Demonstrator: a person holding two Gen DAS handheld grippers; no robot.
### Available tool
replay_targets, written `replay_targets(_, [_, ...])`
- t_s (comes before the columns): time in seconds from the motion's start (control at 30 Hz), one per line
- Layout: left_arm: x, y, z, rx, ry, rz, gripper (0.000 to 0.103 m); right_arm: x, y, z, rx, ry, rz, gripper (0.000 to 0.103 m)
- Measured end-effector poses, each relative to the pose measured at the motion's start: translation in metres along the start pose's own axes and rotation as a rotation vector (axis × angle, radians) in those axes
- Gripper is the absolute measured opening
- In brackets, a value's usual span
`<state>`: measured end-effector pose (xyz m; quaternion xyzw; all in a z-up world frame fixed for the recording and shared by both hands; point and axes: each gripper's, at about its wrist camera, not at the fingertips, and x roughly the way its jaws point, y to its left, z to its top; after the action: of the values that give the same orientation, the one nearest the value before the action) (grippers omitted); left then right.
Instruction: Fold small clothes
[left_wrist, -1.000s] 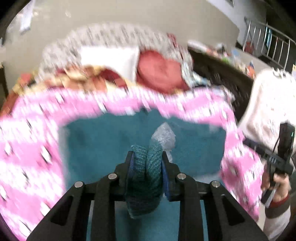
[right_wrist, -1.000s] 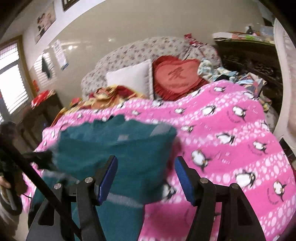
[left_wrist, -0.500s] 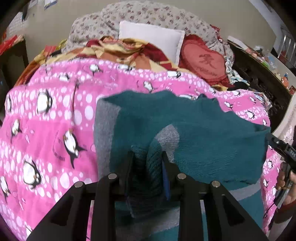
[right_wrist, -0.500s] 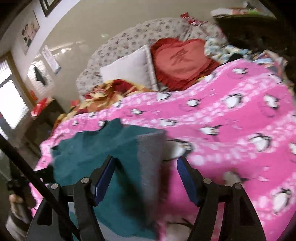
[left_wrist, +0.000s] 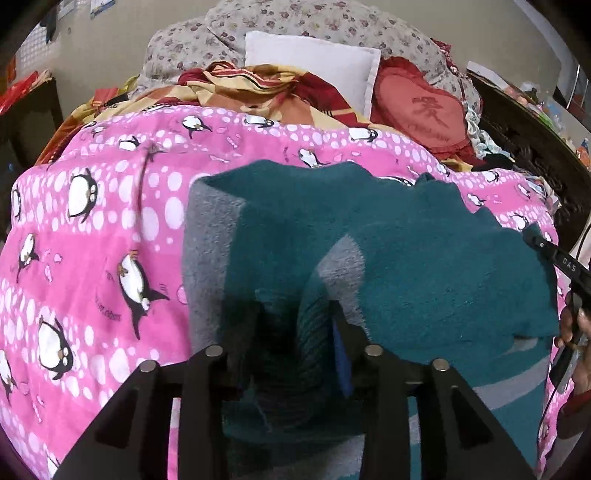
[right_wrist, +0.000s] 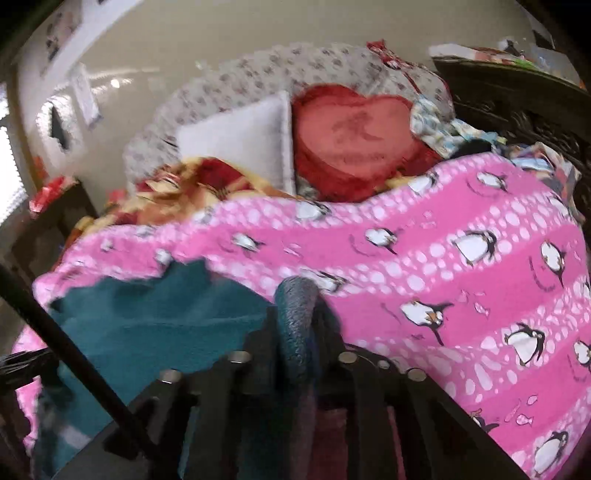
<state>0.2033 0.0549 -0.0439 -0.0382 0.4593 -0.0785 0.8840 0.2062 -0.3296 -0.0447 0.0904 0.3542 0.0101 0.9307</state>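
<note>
Both my claws clamped on the teal sweater (left_wrist: 424, 266)

My left gripper (left_wrist: 295, 332) pinches a fold at lower centre; my right gripper (right_wrist: 299, 325) pinches its grey-edged roll over the pink penguin blanket (right_wrist: 461, 277).

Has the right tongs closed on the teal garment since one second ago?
Yes. The right tongs, earlier open, are now shut on a fold of the teal garment, lower against the pink penguin blanket.

Bare pink blanket (left_wrist: 92, 236) flanks the sweater (left_wrist: 424, 266); pillows (left_wrist: 314, 62) block beyond.
</note>
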Motion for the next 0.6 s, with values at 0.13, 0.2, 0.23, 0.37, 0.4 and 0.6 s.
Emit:
replay_targets(0.13, [-0.023,0.013,0.005,-0.021,-0.043,-0.003,0.05,-0.044,-0.006,-0.001,0.01,-0.044,0.013,0.047])
replay_targets(0.2, [-0.033,0.017,0.007,-0.024,-0.066,0.005,0.051,-0.074,0.008,-0.009,-0.059,-0.059,0.049,0.047])
replay_targets(0.23, [-0.037,0.017,0.007,-0.021,-0.077,0.011,0.051,-0.082,0.016,-0.013,-0.086,-0.066,0.073,0.047])
replay_targets(0.37, [-0.049,0.006,0.006,-0.004,-0.105,0.01,0.053,-0.104,0.064,-0.038,-0.24,-0.047,0.162,0.047])
replay_targets(0.4, [-0.049,0.001,0.006,0.005,-0.112,0.019,0.055,-0.102,0.074,-0.043,-0.27,-0.036,0.175,0.045])
replay_targets(0.6, [-0.017,-0.009,0.002,0.018,-0.05,0.049,0.061,-0.05,0.127,-0.075,-0.423,0.089,0.165,0.037])
